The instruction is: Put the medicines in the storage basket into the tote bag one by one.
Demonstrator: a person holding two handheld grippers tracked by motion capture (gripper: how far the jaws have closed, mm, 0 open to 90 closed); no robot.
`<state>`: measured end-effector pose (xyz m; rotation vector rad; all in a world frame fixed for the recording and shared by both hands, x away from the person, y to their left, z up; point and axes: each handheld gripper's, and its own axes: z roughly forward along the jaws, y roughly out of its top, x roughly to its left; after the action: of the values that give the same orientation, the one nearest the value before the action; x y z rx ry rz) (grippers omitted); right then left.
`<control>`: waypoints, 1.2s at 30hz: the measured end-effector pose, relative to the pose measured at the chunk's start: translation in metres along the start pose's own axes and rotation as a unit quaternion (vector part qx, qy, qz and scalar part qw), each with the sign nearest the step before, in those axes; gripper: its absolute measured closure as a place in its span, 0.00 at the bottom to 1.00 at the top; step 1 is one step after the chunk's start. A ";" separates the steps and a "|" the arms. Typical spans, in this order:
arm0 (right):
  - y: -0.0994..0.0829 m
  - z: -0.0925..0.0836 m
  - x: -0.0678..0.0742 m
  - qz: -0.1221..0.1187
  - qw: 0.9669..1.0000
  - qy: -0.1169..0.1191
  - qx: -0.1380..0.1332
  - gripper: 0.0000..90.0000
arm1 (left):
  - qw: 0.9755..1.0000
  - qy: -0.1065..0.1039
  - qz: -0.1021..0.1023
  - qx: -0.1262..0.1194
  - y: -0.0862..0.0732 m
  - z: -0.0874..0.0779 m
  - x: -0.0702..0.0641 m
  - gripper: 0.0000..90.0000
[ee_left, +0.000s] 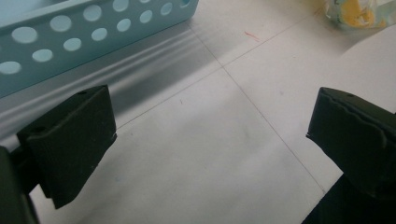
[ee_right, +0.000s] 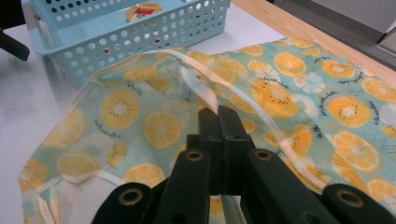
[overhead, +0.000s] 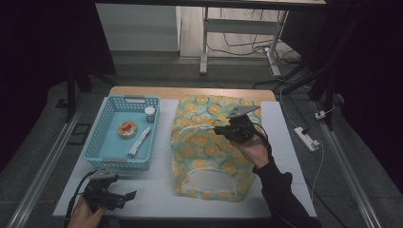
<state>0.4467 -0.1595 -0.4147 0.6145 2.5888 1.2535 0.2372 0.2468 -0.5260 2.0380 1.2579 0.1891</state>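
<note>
Over the fruit-print bag (ee_right: 289,98), the right tool (ee_right: 219,114) seems clamped on its handle strap (ee_right: 196,65); next, lifting it open. Left tool (ee_left: 210,140) waits agape, empty.

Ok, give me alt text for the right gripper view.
The right tongs, jaws shut, pinch the clear handle strap of an orange-slice print bag lying on a white table. A light blue perforated basket sits beyond it.
</note>
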 end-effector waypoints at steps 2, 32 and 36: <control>0.000 0.000 0.000 0.000 1.000 0.000 0.000 1.00 | 1.000 -0.004 -0.002 -0.002 0.000 0.000 0.001 0.01; -0.003 0.003 0.000 -0.001 1.000 0.009 0.005 1.00 | 0.997 -0.050 0.005 -0.051 0.000 -0.016 0.004 0.00; -0.003 0.002 -0.001 0.000 1.000 0.009 0.004 1.00 | 0.997 -0.048 0.000 -0.061 0.002 -0.022 0.004 0.00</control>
<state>0.4472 -0.1597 -0.4181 0.6066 2.6102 1.2552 0.2302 0.2605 -0.5100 1.9198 1.1600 0.1616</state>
